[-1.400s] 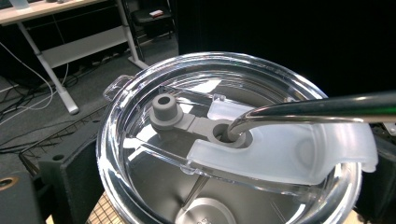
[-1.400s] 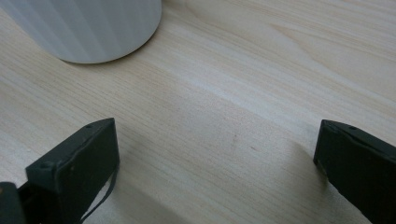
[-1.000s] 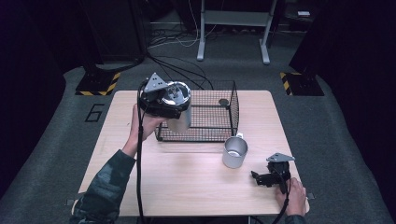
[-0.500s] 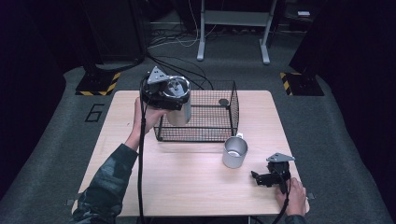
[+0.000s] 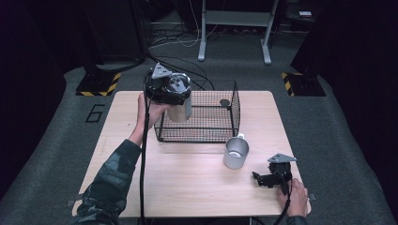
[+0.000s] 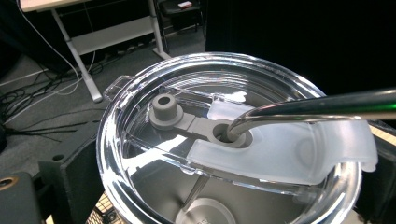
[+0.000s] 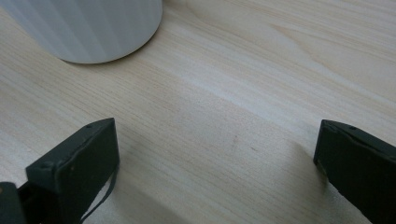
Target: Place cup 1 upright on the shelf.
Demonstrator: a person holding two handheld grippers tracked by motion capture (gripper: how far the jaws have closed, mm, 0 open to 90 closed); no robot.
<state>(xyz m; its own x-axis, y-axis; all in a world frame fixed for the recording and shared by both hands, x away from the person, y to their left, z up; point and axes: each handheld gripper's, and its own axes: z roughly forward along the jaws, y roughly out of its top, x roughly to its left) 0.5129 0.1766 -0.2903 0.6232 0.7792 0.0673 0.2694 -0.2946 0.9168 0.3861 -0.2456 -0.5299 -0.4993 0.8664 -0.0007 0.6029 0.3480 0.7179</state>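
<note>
High view: the left gripper (image 5: pixel 170 90) is holding a steel tumbler with a clear lid (image 5: pixel 179 110) up over the upper-left corner of the black wire basket (image 5: pixel 220 125), centre frame. The right gripper (image 5: pixel 268 178) is resting on the wooden table (image 5: pixel 187 183) at lower right, beside a grey metal cup (image 5: pixel 235 153).

Left gripper view: the clear lid (image 6: pixel 224 140) and a bent metal straw (image 6: pixel 322 105) are sitting close up; its jaws are gripping the tumbler.

Right gripper view: its jaws are standing wide apart over bare wood.

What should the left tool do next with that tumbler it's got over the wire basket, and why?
Probably lower it straight down into the wire basket. The left tool holds the lidded steel tumbler raised over the basket's left end, apparently clear of the rim, and the mesh floor below looks free. The right tool rests open on the table.
</note>
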